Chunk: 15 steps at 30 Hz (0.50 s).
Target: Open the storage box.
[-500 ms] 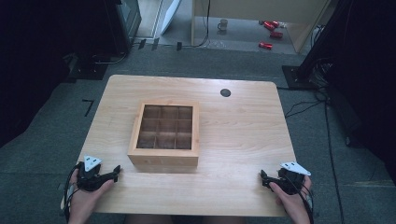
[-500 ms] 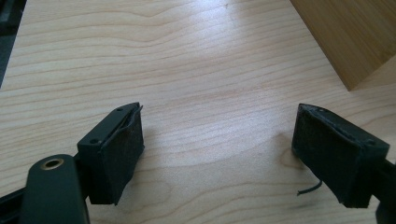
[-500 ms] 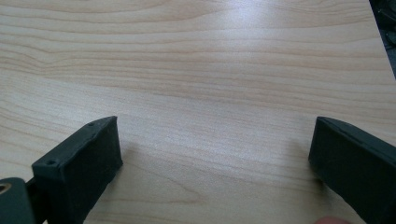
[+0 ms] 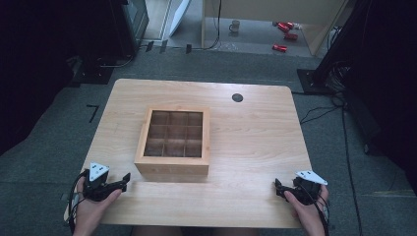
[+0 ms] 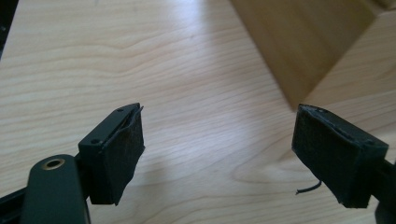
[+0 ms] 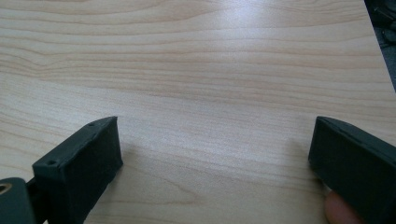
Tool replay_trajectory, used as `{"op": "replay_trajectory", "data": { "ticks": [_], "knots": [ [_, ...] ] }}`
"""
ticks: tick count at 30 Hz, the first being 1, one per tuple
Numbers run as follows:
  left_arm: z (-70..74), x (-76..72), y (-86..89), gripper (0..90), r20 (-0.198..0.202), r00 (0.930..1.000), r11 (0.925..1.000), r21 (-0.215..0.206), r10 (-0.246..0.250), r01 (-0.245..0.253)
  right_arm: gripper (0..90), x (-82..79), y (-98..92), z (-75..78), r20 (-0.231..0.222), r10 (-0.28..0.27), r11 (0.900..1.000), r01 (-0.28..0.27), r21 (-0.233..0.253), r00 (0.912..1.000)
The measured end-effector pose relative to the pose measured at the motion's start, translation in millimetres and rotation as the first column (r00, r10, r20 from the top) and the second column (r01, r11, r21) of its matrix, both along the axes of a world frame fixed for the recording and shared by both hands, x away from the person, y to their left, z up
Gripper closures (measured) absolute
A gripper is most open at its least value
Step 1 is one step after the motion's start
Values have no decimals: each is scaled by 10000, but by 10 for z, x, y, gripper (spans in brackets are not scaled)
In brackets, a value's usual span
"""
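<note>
From the high view, my left gripper sits at the near left corner of the wooden table, held in my left hand, its tips pointing right toward the wooden compartment box. That box stands a little left of the table's middle, an open grid of nine square cells, three by three, all of them bare inside as far as I can see. Its near left corner is just beside my left tips, not touching. My right gripper rests at the near right corner in my right hand, pointing left, well apart from the box. A small dark round hole marks the far side of the tabletop

In the left gripper view, my left gripper has its jaws spread wide with only bare wood grain between them. The box's outer wall rises at the upper right, its corner edge coming down close to my right-hand pad but clear of it

In the right gripper view, my right gripper is likewise wide apart over plain tabletop, clasping nothing, and a fingertip shows under the right-hand jaw
</note>
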<state>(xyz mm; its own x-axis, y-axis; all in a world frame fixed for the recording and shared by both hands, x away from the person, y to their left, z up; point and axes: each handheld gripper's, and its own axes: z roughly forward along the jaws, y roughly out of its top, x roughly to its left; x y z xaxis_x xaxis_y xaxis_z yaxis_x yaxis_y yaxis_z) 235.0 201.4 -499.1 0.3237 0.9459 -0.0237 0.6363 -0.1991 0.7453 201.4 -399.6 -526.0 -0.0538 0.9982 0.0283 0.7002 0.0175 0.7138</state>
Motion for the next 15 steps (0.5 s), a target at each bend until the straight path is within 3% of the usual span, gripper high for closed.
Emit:
{"op": "replay_trajectory", "data": {
  "ticks": [7,15],
  "knots": [
    [107,-38,-149,176,209,9978,9953,-723,-629,643,30,8,49,4,32,11,10000,-11,-15,10000],
    [169,-56,-316,181,271,9935,9893,-925,-1110,1130,34,4,153,70,249,136,9998,-140,153,9996]
  ]
}}
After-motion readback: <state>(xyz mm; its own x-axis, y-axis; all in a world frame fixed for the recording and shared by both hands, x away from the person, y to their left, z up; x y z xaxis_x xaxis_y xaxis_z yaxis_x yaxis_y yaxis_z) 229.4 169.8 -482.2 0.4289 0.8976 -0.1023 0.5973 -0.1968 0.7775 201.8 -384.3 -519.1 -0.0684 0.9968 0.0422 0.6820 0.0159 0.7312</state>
